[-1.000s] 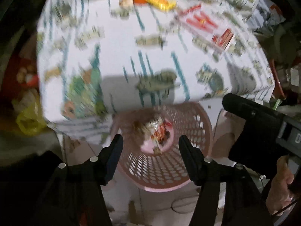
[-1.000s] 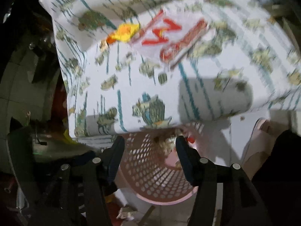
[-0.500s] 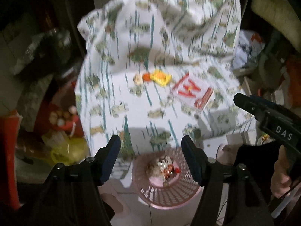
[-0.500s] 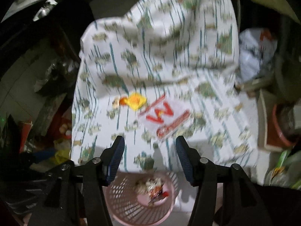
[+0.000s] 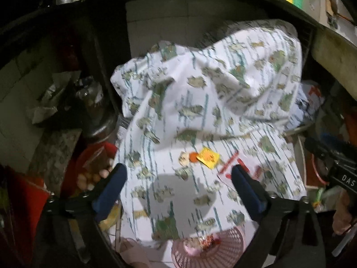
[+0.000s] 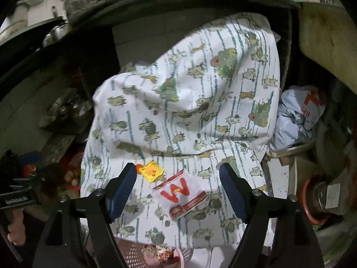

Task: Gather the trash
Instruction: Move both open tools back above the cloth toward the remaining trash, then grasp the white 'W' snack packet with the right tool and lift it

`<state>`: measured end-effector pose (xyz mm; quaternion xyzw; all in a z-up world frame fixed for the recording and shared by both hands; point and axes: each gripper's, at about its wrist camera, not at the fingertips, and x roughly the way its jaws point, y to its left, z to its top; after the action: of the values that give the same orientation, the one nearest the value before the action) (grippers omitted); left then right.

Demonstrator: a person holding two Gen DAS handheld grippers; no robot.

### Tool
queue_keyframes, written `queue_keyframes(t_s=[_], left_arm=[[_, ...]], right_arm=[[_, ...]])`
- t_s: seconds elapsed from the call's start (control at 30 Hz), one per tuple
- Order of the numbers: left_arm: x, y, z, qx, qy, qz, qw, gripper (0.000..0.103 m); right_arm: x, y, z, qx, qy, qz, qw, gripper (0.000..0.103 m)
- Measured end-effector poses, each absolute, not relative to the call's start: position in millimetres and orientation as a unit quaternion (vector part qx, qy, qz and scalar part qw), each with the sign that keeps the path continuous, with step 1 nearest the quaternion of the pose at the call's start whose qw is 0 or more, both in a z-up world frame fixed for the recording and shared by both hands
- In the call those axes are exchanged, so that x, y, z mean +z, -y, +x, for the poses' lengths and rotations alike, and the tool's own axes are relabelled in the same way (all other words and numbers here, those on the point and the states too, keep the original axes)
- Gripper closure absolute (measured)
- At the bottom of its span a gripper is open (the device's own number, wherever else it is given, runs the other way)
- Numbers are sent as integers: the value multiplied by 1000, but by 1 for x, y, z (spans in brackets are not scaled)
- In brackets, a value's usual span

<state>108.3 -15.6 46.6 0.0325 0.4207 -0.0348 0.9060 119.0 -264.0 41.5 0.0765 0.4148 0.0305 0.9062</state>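
A yellow wrapper [image 5: 209, 157] [image 6: 152, 171] with an orange bit beside it lies on the patterned cloth [image 5: 200, 102] [image 6: 183, 102]. To its right rests a white wrapper with red lettering [image 5: 236, 165] [image 6: 181, 193]. Below the cloth's front edge stands a pink perforated basket [image 5: 189, 254] [image 6: 133, 254] holding crumpled wrappers. My left gripper [image 5: 178, 178] hovers above the cloth, its jaws opening wide with nothing between them. My right gripper [image 6: 178, 178] hangs over the white wrapper, jaws also opening and empty.
A red tub [image 5: 93, 169] with round pale items sits left of the cloth. Jars and metal pots [image 6: 67, 109] crowd the dark left side. A crumpled pale bag [image 6: 299, 116] lies to the right, near a red-rimmed container [image 6: 312, 201]. A dark shelf [image 6: 178, 2] runs overhead.
Both grippers have risen from just above the basket and tilted up, so the cloth and its wrappers now fill the views. Both pairs of jaws have spread wider.
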Motion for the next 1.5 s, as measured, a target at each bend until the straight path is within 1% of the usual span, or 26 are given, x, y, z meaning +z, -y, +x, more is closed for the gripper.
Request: queue_keyframes(t_s=[0.1, 0.23, 0.33, 0.43, 0.5, 0.6, 0.67, 0.8, 0.87, 0.9, 0.93, 0.97, 1.0, 1.1, 1.23, 1.27, 1.3, 1.37, 1.4, 1.47, 1.5], left_arm=[[34, 13, 122, -33, -427, 31, 903, 5], [9, 14, 146, -26, -444, 45, 895, 5], [-10, 12, 160, -25, -457, 35, 889, 5], [-28, 9, 175, -30, -488, 16, 872, 5], [-33, 9, 184, -30, -495, 10, 869, 5], [-39, 7, 197, -24, -505, 6, 863, 5], [-41, 5, 202, -21, -508, -4, 861, 5], [-43, 6, 209, -20, -513, -7, 858, 5], [-45, 8, 211, -16, -511, -2, 859, 5], [-45, 9, 211, -13, -510, 2, 860, 5], [-47, 9, 212, -9, -511, 4, 860, 5], [-48, 9, 212, -8, -513, 4, 858, 5], [-49, 9, 213, -10, -517, 1, 856, 5], [-50, 8, 216, -24, -524, -19, 851, 5], [-50, 8, 216, -18, -523, -12, 852, 5], [-51, 9, 217, -20, -525, -14, 851, 5], [-51, 9, 217, -21, -526, -16, 850, 5], [-51, 10, 217, -23, -526, -14, 850, 5], [-50, 11, 217, -21, -525, -11, 851, 5], [-49, 12, 216, -19, -520, -3, 854, 5], [-49, 12, 215, -19, -519, 0, 854, 5]], right_arm=[[6, 281, 130, 29, -445, 115, 887, 24], [-51, 297, 152, 34, -537, 181, 823, 24], [-79, 301, 162, 28, -567, 192, 801, 24], [-106, 298, 170, 33, -603, 202, 771, 25], [-127, 295, 172, 46, -633, 221, 740, 28], [-151, 291, 172, 61, -662, 262, 700, 34], [-160, 286, 174, 66, -670, 266, 689, 42], [-159, 273, 177, 57, -667, 224, 709, 44], [-166, 268, 179, 64, -678, 231, 695, 50], [-170, 266, 178, 66, -686, 240, 684, 51], [-174, 264, 176, 68, -692, 250, 674, 56], [-175, 265, 175, 61, -693, 254, 672, 64], [-177, 264, 173, 51, -691, 263, 672, 65], [-185, 259, 172, 56, -695, 278, 661, 65], [-186, 262, 174, 41, -679, 292, 673, 66], [-186, 263, 175, 37, -675, 294, 675, 67], [-187, 264, 175, 28, -671, 296, 679, 70], [-188, 266, 177, 15, -672, 290, 681, 93], [-188, 266, 178, 9, -670, 287, 685, 93], [-182, 268, 177, 8, -658, 286, 696, 99], [-178, 267, 178, 11, -653, 283, 703, 100]])
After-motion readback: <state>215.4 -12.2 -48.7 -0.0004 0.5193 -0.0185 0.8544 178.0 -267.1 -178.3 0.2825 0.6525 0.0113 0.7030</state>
